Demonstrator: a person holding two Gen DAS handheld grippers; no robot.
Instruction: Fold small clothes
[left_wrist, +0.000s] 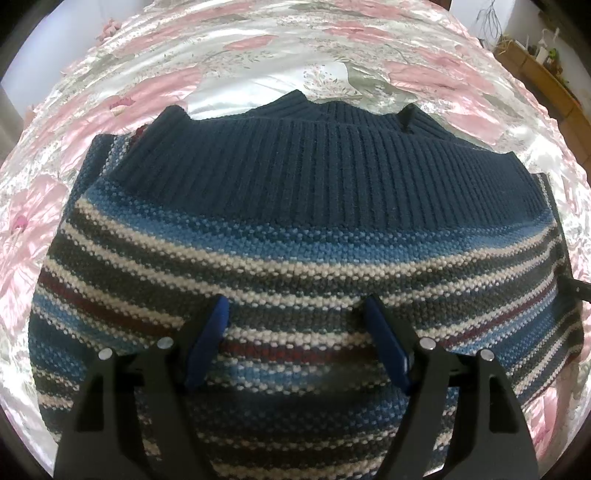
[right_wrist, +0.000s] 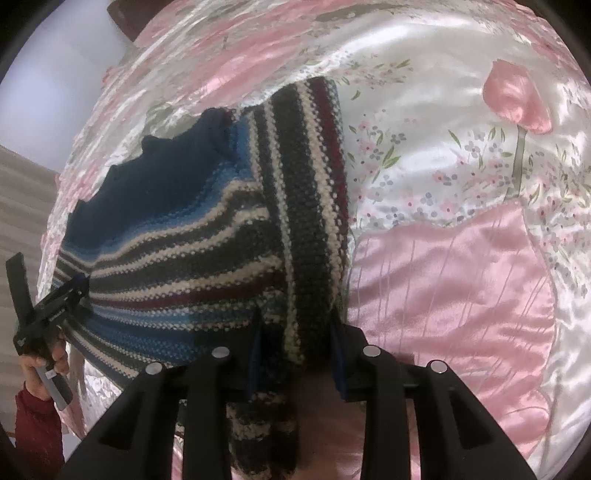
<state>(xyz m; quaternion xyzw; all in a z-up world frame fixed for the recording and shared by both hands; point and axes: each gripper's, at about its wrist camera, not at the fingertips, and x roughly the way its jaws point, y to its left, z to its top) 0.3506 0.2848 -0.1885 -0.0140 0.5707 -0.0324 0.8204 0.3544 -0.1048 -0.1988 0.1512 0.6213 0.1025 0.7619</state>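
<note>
Striped knit sweater (left_wrist: 295, 236) filling centre frame on floral satin bedspread (right_wrist: 461, 184), soft, thick, floppy, likely sliding on satin; left gripper (left_wrist: 295, 325) agape over body, right gripper (right_wrist: 295, 328) parted around folded sleeve (right_wrist: 310, 206); best pinched at sleeve edge.

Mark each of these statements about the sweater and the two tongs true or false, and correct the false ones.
1. The striped knit sweater lies on a pink floral satin bedspread. True.
2. The left tongs are clamped shut on the ribbed navy hem. False: they are open over the stripes.
3. The right tongs straddle a striped sleeve folded over the body. True.
4. The sweater is plain red. False: blue, cream, grey and maroon stripes.
</note>
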